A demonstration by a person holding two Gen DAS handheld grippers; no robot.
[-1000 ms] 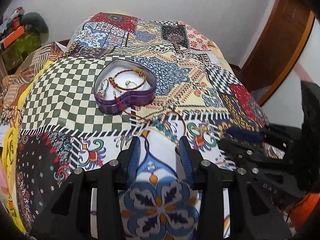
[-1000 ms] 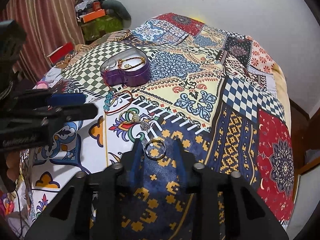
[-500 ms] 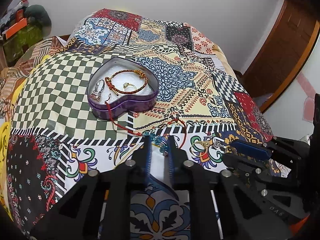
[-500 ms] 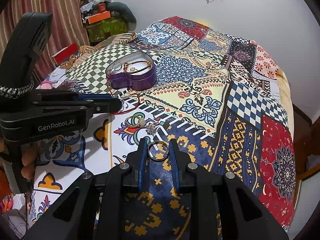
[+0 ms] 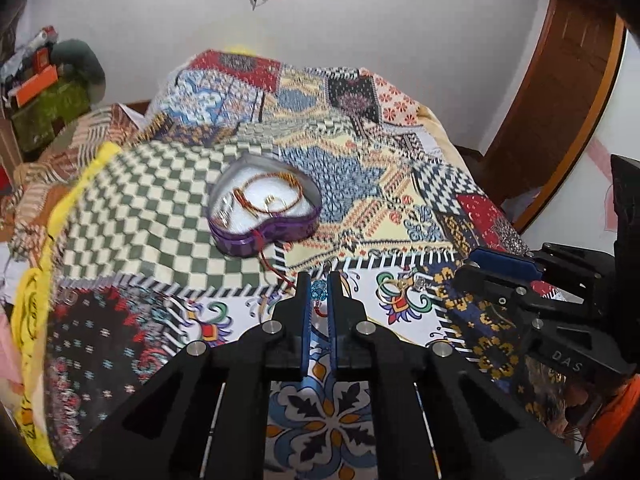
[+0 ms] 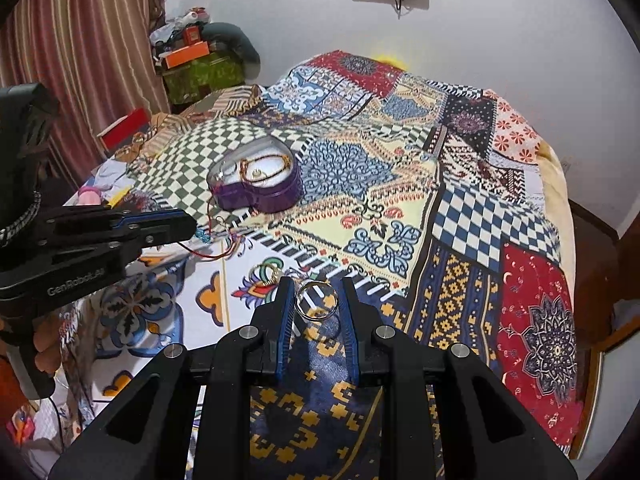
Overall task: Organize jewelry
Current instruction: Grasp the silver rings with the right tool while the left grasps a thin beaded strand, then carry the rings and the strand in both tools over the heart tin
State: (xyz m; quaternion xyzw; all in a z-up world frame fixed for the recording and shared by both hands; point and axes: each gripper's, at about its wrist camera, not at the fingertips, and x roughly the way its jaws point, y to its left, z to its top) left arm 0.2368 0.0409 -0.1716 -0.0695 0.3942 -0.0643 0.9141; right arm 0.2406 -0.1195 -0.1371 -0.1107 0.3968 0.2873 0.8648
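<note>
My left gripper (image 5: 319, 286) is shut on a blue beaded bracelet (image 5: 319, 291), just above the patchwork bedspread. Its red cord (image 5: 269, 262) trails back up to the purple heart-shaped box (image 5: 276, 236). That box holds a red-and-gold bracelet (image 5: 276, 184) and small rings. In the right wrist view the left gripper (image 6: 191, 227) comes in from the left, with the blue beads (image 6: 202, 236) at its tip. My right gripper (image 6: 316, 300) is shut on a silver ring (image 6: 317, 301), held upright a little above the cloth. The box (image 6: 260, 196) lies beyond it.
Loose gold rings and a small sparkly piece (image 6: 273, 273) lie on the white patch between the two grippers. A cluttered shelf with an orange box (image 6: 188, 54) and a striped curtain (image 6: 80, 40) stand at the back left. A wooden door (image 5: 560, 92) is at the right.
The left jaws have shut on the blue beaded bracelet and risen slightly, pulling the red cord. The right gripper has kept the ring between its pads and hardly moved.
</note>
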